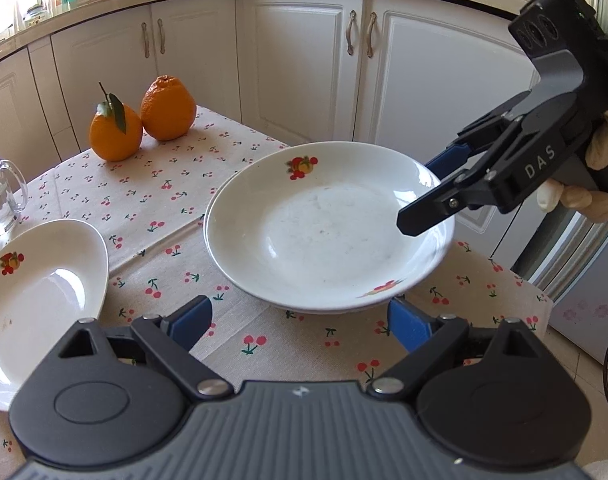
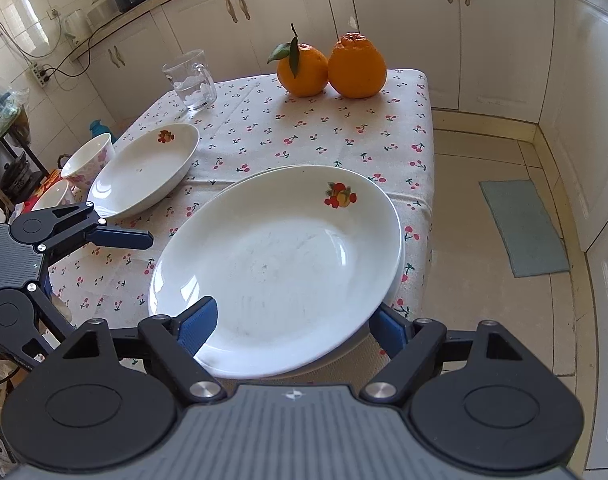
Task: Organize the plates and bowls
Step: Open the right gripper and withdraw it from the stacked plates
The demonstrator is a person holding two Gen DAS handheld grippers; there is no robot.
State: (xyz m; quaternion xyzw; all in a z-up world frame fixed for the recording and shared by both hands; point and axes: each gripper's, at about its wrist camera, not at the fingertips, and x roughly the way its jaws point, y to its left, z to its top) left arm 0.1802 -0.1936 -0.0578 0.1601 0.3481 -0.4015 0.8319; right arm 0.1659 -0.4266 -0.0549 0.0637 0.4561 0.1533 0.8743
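A white plate with fruit prints (image 1: 323,232) (image 2: 280,264) lies on top of another plate at the table's right edge. My right gripper (image 2: 292,326) is open, with one finger above the top plate's near rim and one below it; in the left wrist view it (image 1: 427,200) reaches in from the right. My left gripper (image 1: 300,320) is open and empty, just in front of the stack; it also shows in the right wrist view (image 2: 144,238). A second white plate (image 1: 36,296) (image 2: 144,168) lies at the left. Two bowls (image 2: 90,158) stand beyond it.
Two oranges (image 1: 144,124) (image 2: 331,66) sit at the far end of the cherry-print tablecloth (image 1: 152,200). A glass mug (image 1: 0,196) (image 2: 192,80) stands at the far left. White cabinets surround the table; tiled floor and a mat (image 2: 523,228) lie to the right.
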